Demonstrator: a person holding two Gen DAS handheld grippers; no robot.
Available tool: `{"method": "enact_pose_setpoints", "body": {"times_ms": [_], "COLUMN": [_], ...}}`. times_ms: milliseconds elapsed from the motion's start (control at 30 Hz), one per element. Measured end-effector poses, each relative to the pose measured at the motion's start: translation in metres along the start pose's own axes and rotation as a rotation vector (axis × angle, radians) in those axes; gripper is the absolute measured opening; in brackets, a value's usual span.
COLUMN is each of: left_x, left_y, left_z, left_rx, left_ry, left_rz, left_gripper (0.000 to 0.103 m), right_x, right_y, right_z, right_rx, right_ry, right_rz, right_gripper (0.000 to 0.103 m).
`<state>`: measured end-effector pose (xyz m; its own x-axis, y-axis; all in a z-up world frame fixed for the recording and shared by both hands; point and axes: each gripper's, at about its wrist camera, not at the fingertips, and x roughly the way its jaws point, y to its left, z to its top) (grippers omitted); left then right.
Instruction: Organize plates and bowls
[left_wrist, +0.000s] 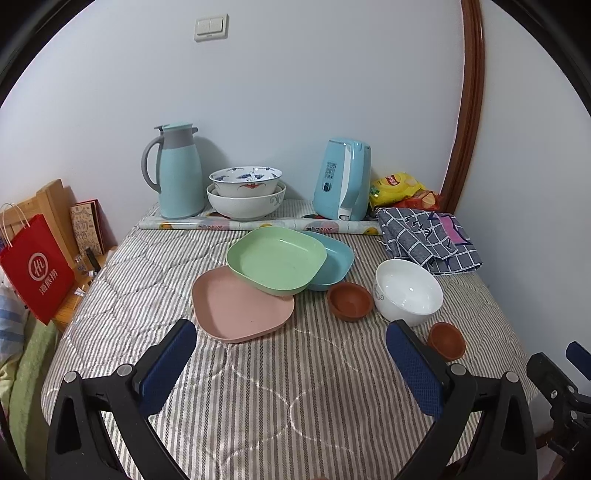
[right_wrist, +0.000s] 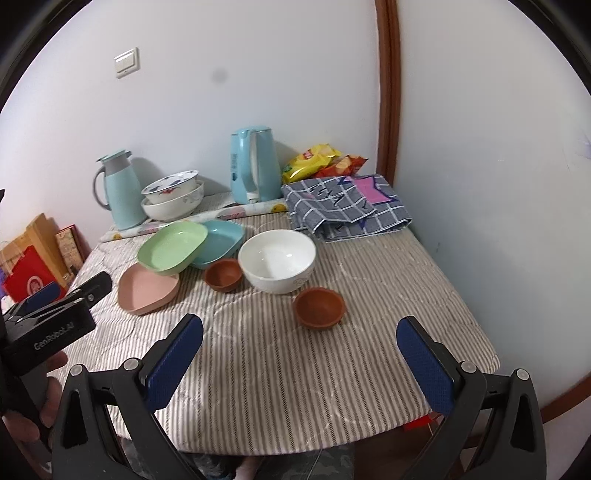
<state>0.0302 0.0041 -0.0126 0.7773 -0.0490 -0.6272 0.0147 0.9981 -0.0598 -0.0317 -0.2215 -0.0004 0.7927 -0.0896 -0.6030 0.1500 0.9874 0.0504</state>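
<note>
Both your jaws were spread wide and empty: left gripper (left_wrist: 291, 350), right gripper (right_wrist: 299, 347). Plates sat mid-frame on the bench (left_wrist: 258, 406): green plate (left_wrist: 275, 260) tilted across pink plate (left_wrist: 240, 310) and blue plate (left_wrist: 332, 258). Risk: lifting pink first would've tipped green onto the brown bowl (left_wrist: 350, 301).

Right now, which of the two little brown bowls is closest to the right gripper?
The brown bowl sitting alone in front of the white bowl is closest to the right gripper. The other brown bowl sits farther back, beside the blue plate.
</note>
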Motion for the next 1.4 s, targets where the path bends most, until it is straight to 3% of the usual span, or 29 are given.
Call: {"method": "enact_pose_setpoints", "body": {"times_ms": [233,367,567,733,900,1100,1233,1333,1400], "left_x": [0.025,0.038,0.059,0.077,0.100,0.127,0.146,0.162,0.174], "left_y": [0.003,0.005,0.011,0.017,0.031,0.055,0.067,0.072,0.074], "left_z": [0.008,0.013,0.022,0.033,0.044,0.060,0.068,0.070,0.071], "left_rx": [0.000,-0.007,-0.022,-0.021,-0.032,-0.060,-0.070,-0.066,-0.061], "left_ry": [0.034,0.048,0.075,0.090,0.111,0.139,0.159,0.171,0.194], "left_rz": [0.010,0.016,0.021,0.026,0.030,0.054,0.055,0.062,0.057], "left_gripper": [0.103,0.103,0.103,0.100,0.097,0.086,0.080,0.066,0.061], "right_x": [0.023,0.034,0.060,0.082,0.107,0.142,0.166,0.182,0.194], "right_y": [-0.011,-0.017,-0.014,0.002,0.023,0.056,0.078,0.091,0.098], "right_z": [0.008,0.014,0.025,0.038,0.054,0.074,0.086,0.090,0.090], "right_rx": [0.047,0.067,0.053,0.022,-0.012,-0.062,-0.091,-0.102,-0.110], "right_ry": [0.017,0.015,0.057,0.070,0.083,0.119,0.137,0.153,0.171], "right_rz": [0.061,0.052,0.040,0.057,0.084,0.139,0.171,0.192,0.205], "right_gripper": [0.103,0.103,0.087,0.085,0.074,0.063,0.062,0.059,0.051]}}
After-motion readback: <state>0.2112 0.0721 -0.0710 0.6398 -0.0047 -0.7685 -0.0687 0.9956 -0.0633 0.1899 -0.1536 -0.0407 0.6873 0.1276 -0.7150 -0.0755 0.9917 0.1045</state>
